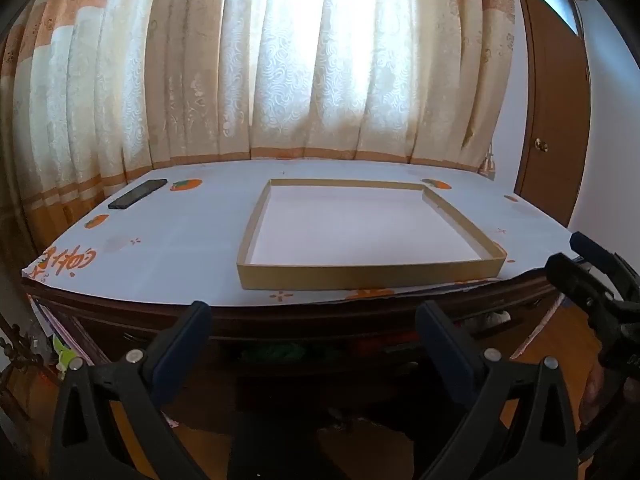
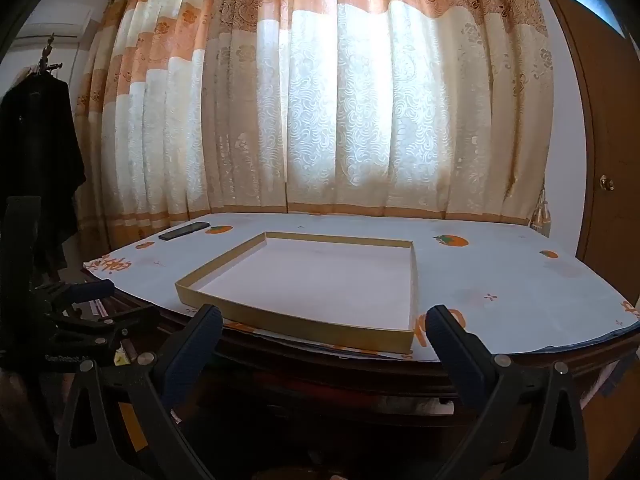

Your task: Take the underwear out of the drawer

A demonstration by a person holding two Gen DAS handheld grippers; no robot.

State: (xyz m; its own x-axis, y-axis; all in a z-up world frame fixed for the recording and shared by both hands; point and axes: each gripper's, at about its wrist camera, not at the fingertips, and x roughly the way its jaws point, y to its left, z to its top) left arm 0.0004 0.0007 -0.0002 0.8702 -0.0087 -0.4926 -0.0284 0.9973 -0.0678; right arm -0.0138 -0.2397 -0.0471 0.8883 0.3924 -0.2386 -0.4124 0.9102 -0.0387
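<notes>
The left gripper (image 1: 314, 316) hangs wide open and empty at six o'clock before a dark wooden table (image 1: 304, 318), where a shallow gold-rimmed tray (image 1: 368, 276) sits at centre, a black phone (image 1: 138, 193) at ten o'clock, and the right gripper (image 1: 592, 276) at four o'clock.

Under the table (image 1: 320, 322) edge I can only make out dark shadow with blurred green and red shapes (image 1: 320, 350); I cannot tell whether they are clothing in a drawer.
</notes>
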